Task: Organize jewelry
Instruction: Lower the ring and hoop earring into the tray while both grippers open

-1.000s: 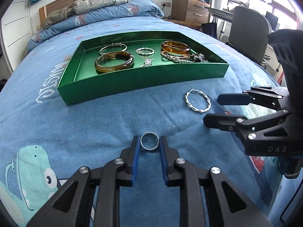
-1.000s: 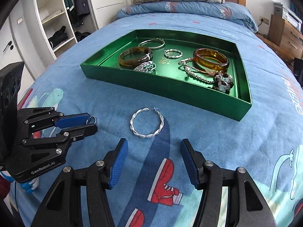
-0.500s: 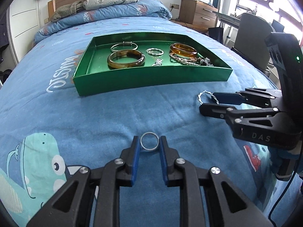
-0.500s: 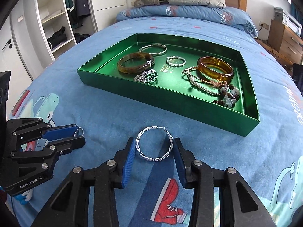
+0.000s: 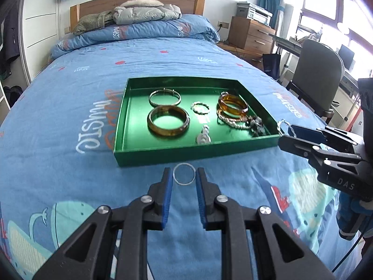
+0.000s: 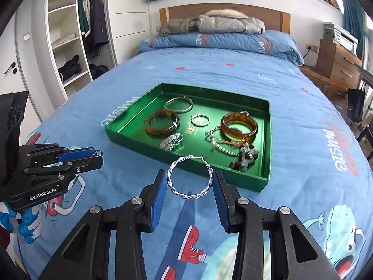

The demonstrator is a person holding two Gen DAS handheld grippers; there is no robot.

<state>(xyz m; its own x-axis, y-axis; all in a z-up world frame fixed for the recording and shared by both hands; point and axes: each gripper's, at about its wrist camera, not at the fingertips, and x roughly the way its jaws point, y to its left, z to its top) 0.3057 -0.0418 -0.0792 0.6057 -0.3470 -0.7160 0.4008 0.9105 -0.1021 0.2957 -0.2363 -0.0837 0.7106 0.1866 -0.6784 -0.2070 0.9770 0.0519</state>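
My left gripper (image 5: 184, 177) is shut on a small plain silver ring (image 5: 184, 183), held above the blue bedspread just short of the green tray (image 5: 163, 152). My right gripper (image 6: 190, 179) is shut on a large twisted silver hoop (image 6: 173, 185), lifted near the tray's (image 6: 209, 177) front wall. Inside the tray lie two amber bangles (image 5: 168, 121), a thin silver bangle (image 5: 164, 97), a small twisted ring (image 5: 200, 107), a silver brooch (image 5: 203, 136) and a beaded chain (image 6: 222, 148). In each wrist view the other gripper shows at the side (image 5: 283, 131) (image 6: 99, 156).
The bedspread (image 5: 70, 163) stretches all round the tray. A folded duvet and jackets (image 5: 139, 16) lie at the headboard. A grey chair (image 5: 317, 74) and wooden drawers (image 5: 251, 35) stand to the right of the bed, open wardrobe shelves (image 6: 67, 53) to the left.
The right gripper closed on the twisted hoop, which lay on the bedspread a second ago. Both grippers then rose off the bed with their pieces, nearer the tray.
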